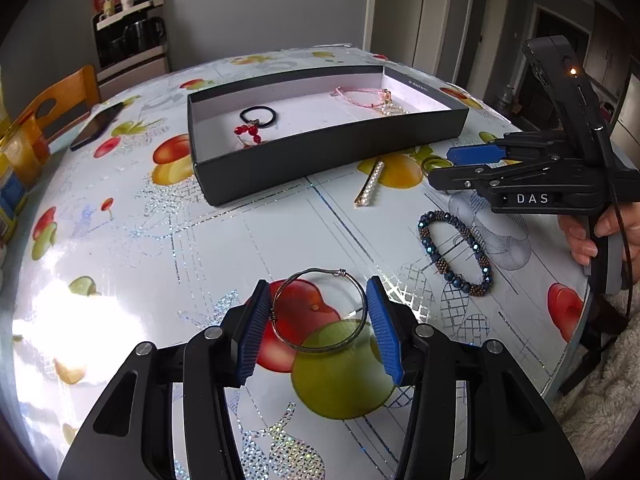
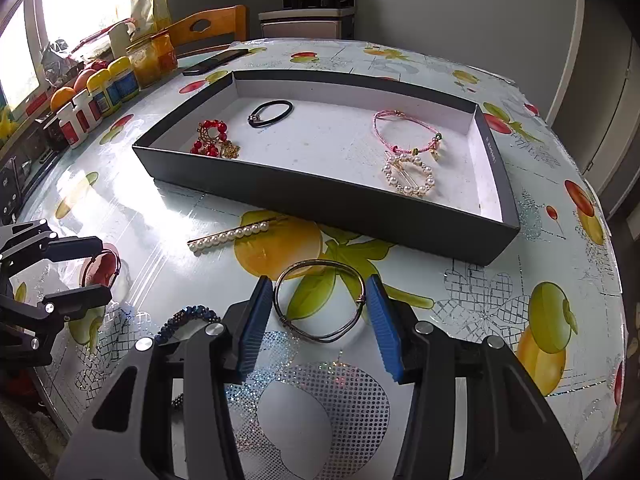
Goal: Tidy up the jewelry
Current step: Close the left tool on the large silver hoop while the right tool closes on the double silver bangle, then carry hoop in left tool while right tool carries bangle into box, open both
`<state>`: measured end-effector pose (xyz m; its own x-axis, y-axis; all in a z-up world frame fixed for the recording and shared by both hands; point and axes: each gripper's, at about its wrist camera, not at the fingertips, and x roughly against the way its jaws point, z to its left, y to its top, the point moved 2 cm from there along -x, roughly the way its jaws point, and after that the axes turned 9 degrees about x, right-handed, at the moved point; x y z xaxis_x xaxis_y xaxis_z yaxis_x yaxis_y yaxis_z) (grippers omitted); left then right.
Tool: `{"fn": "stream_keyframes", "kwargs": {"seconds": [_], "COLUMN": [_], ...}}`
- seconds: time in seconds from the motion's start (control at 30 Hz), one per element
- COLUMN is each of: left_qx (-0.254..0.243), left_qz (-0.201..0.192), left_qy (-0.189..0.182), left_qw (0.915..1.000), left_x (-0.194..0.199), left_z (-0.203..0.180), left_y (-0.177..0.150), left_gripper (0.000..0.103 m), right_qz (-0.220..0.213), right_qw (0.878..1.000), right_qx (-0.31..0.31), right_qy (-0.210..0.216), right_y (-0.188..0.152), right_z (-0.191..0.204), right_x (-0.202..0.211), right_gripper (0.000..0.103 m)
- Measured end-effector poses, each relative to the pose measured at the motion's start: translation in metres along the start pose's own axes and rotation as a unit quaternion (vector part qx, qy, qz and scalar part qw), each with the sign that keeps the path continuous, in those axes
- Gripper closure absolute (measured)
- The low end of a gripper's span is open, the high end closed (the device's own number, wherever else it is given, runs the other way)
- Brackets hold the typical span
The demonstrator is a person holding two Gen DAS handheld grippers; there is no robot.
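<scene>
Two thin wire bangles lie flat on the table [image 1: 120,240], one low-centre between each wide tongs: left tongs [image 1: 319,326] around bangle [image 1: 320,312]; right tongs [image 2: 319,326] around bangle [image 2: 320,300].

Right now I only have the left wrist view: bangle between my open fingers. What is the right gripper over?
Observer: A second metal bangle lies flat on the table between the right gripper's open fingers, not gripped.
Operator: Box's right end, just the pink bracelet?
Observer: No. A round pearl clip lies just in front of the pink bracelet, nearer the front wall of the box.
</scene>
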<state>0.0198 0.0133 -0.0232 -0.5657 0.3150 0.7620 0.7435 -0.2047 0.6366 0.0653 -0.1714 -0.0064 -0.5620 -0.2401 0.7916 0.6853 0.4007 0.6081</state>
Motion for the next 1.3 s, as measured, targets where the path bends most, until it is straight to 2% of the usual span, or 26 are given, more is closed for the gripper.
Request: {"fn": "stream_keyframes", "kwargs": {"seconds": [0.37,0.77,1.1,1.3], "left_qx": [-0.006,-0.023,-0.034,-0.01], "left_qz": [-0.018,-0.059,-0.048,-0.025], "left_qy": [0.009,-0.003,-0.02,-0.038], "left_qw": [0.9998,0.998,0.9981,0.9989], "left_x": [0.015,0.029,-0.009,-0.045], "left_z": [0.002,0.004,0.004,0.013], "left_y": [0.02,0.08,0.14,0.172], "left_gripper": [0.052,0.052,0.052,0.052], "right_qz": [-0.022,-0.062,-0.064,-0.048], "right_qw": [1.0,0.998,0.998,0.998], "right_qx": [-0.003,-0.002,-0.022,-0.027], "right_qy": [0.007,0.01,0.009,0.025], "right_y": [0.004,0.044,0.073,0.08], "right_z": [-0.009,-0.025,-0.044,-0.042], "right_x": [0.024,0.046,0.021,-0.004], "right_gripper": [0.055,0.055,0.055,0.055]}}
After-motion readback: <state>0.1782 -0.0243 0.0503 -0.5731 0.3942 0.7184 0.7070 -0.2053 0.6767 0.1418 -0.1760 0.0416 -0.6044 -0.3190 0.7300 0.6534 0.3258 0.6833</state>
